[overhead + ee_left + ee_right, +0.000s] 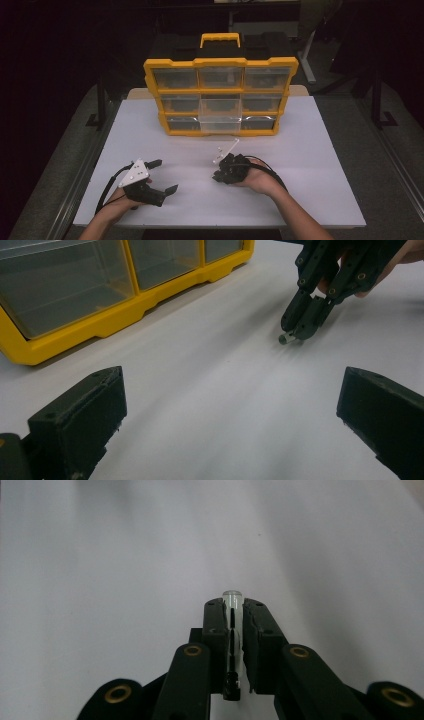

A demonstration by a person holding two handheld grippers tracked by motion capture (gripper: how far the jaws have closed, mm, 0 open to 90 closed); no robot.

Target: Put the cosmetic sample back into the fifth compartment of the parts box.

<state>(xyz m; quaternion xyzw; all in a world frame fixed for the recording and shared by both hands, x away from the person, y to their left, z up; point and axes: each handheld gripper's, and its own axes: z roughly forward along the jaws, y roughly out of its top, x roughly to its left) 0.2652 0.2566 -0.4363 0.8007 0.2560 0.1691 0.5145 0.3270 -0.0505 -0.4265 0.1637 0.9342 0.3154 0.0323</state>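
A small tube [232, 611] is being pinched lengthwise between the right gripper's [233, 605] jaws, its tip protruding. The organiser [220, 97] is lying straight beyond it across the table [310, 165]; the left gripper's [161, 176] jaws are being held wide.

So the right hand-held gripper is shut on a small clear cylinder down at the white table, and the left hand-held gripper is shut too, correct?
Not quite. The left hand-held gripper is open: the left gripper view shows its jaws wide apart with only bare white table between them. The rest holds: the right hand-held gripper is shut on the small clear cylinder, as the right gripper view shows.
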